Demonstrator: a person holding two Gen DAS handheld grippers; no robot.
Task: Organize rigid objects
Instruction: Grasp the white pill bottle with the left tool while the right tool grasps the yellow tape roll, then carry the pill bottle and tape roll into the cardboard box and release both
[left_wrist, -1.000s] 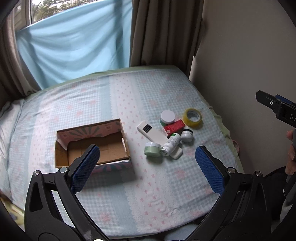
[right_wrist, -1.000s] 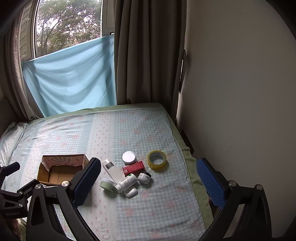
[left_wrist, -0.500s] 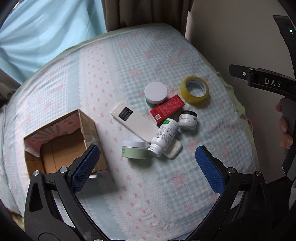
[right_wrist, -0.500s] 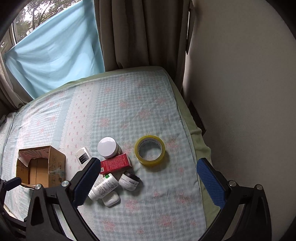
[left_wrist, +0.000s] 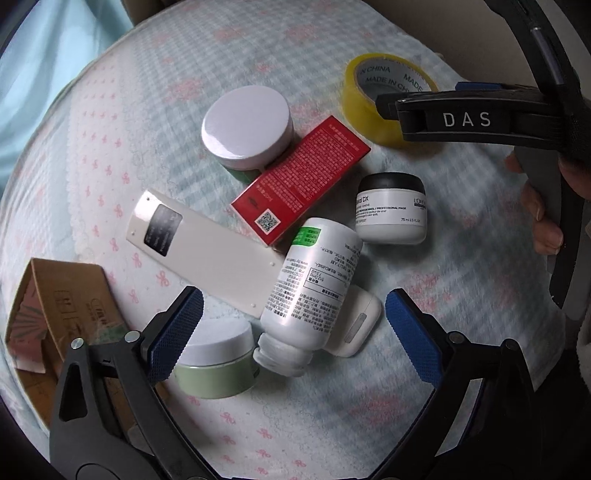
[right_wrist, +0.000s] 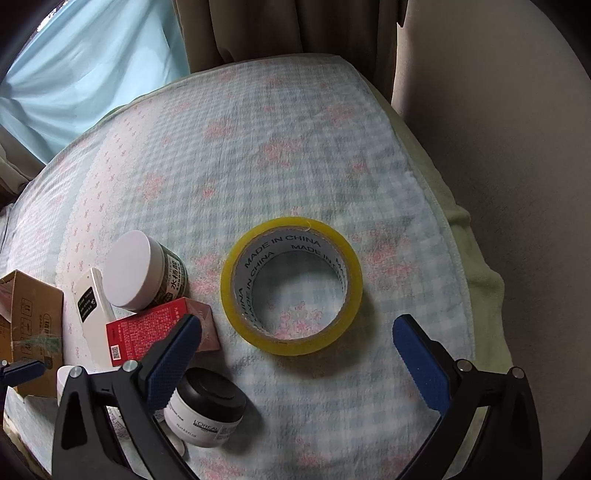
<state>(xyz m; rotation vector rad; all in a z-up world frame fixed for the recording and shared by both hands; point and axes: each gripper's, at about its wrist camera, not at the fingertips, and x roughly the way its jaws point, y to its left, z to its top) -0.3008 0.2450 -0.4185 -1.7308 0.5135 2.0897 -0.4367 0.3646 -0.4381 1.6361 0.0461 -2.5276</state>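
Observation:
A pile of small items lies on the bed. My left gripper (left_wrist: 293, 332) is open, low over a white pill bottle (left_wrist: 312, 284) lying on its side, with a green jar (left_wrist: 216, 363) by its left finger and a white earbud case (left_wrist: 356, 326) under the bottle. Beyond lie a white remote (left_wrist: 207, 245), a red box (left_wrist: 301, 177), a white-lidded jar (left_wrist: 245, 123) and a black-lidded L'Oreal jar (left_wrist: 391, 212). My right gripper (right_wrist: 295, 350) is open, just short of a yellow tape roll (right_wrist: 291, 284).
An open cardboard box (left_wrist: 48, 295) sits at the left; it also shows in the right wrist view (right_wrist: 29, 325). The bed's right edge (right_wrist: 476, 266) runs along a beige wall. Curtains and a blue sheet hang behind the bed.
Both grippers have dropped down and forward toward the pile. The left now hangs over the pill bottle, the right over the tape roll. Both stay open.

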